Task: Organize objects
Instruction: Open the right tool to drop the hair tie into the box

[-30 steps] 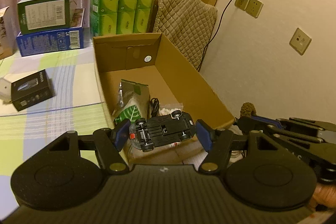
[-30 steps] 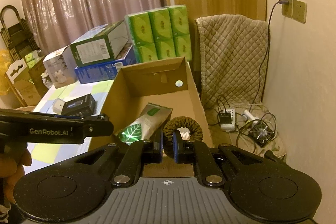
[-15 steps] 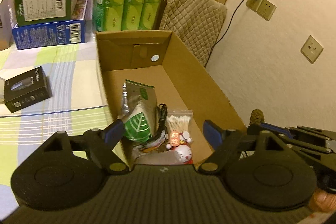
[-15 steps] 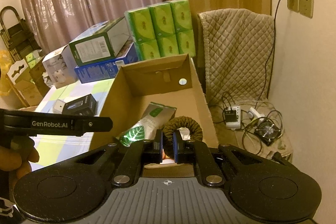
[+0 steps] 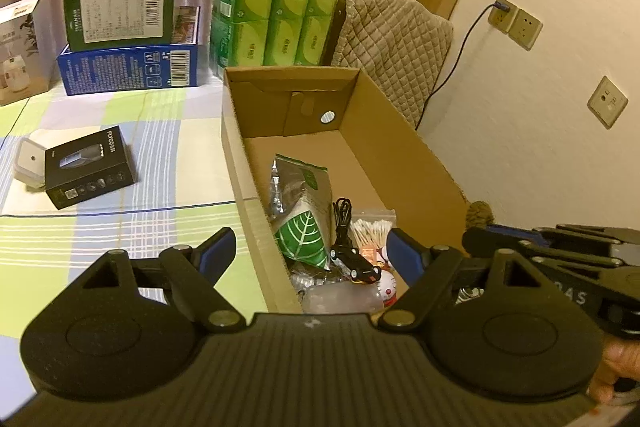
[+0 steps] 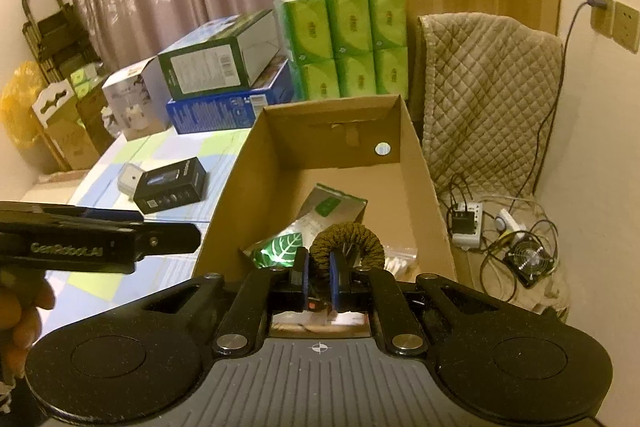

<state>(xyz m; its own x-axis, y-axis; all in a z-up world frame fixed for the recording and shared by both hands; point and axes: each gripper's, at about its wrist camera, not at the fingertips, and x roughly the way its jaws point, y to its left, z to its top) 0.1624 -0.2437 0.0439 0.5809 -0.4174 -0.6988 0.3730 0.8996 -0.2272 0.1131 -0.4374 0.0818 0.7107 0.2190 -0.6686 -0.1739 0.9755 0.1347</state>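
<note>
An open cardboard box (image 5: 400, 131) stands at the table's right edge. In it lie a green leaf-print pouch (image 5: 302, 211), a black cable (image 5: 341, 223), a bag of cotton swabs (image 5: 370, 229), a black toy car (image 5: 356, 263) and a small white figure (image 5: 386, 285). My left gripper (image 5: 311, 253) is open and empty above the box's near end. My right gripper (image 6: 319, 277) is shut on a brown fabric ring (image 6: 347, 241), held over the box's (image 6: 424, 187) near end; the ring's tip (image 5: 479, 213) shows in the left wrist view.
On the checked tablecloth (image 5: 120, 227) lie a black product box (image 5: 89, 166) and a small white box (image 5: 29, 161). Stacked boxes (image 5: 128, 27) and green tissue packs (image 5: 276, 11) stand behind. A quilted chair (image 6: 488, 99) and floor cables (image 6: 504, 239) are to the right.
My left gripper opened and let go of the black toy car, which now lies in the box. The left gripper pulled back. The right gripper kept hold of the ring.
</note>
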